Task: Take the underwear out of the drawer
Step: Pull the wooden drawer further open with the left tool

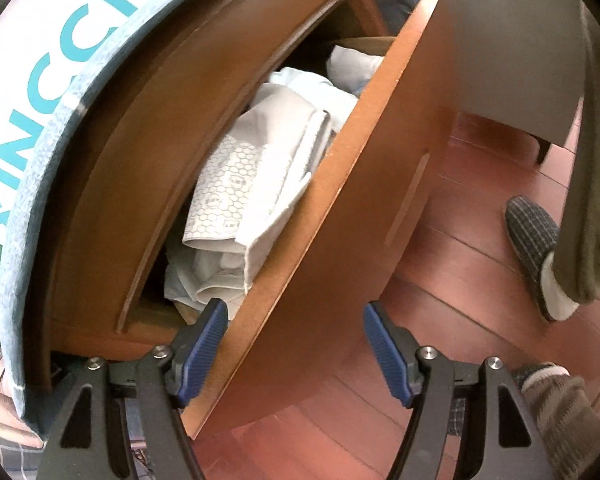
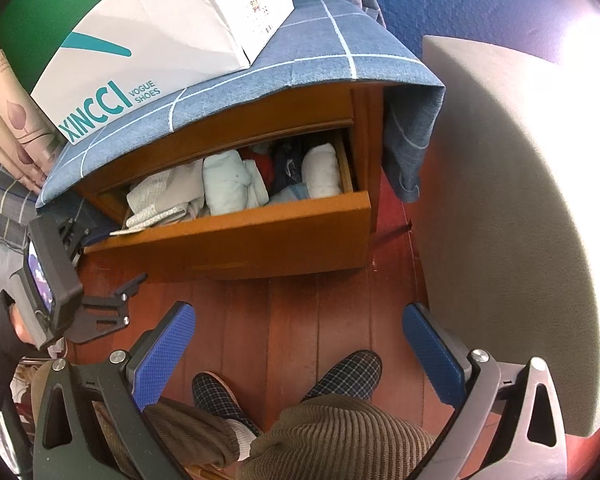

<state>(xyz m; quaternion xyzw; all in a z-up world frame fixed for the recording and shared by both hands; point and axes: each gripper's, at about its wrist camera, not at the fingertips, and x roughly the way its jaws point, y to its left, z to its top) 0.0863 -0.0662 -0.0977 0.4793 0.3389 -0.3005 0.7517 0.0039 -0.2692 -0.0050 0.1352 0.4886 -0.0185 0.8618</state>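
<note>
Pale underwear (image 1: 240, 184) beyond left claw (image 1: 296, 344)

folded underwear (image 2: 162, 196) lies at the left end of the open drawer (image 2: 260, 228), under the shoebox (image 2: 140, 52) on the cabinet top.

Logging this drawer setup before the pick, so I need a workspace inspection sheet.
Surface: blue checked cloth covers the brown wooden nightstand.
Job's things: wooden drawer pulled open, packed with folded pale underwear.
Clutter: white XINCCI shoe box on the cloth.
Grippers: left gripper open, straddling the drawer front; right gripper open, above the floor.
Cables: nothing seen.
Surroundings: red-brown plank floor, checked slippers.
</note>
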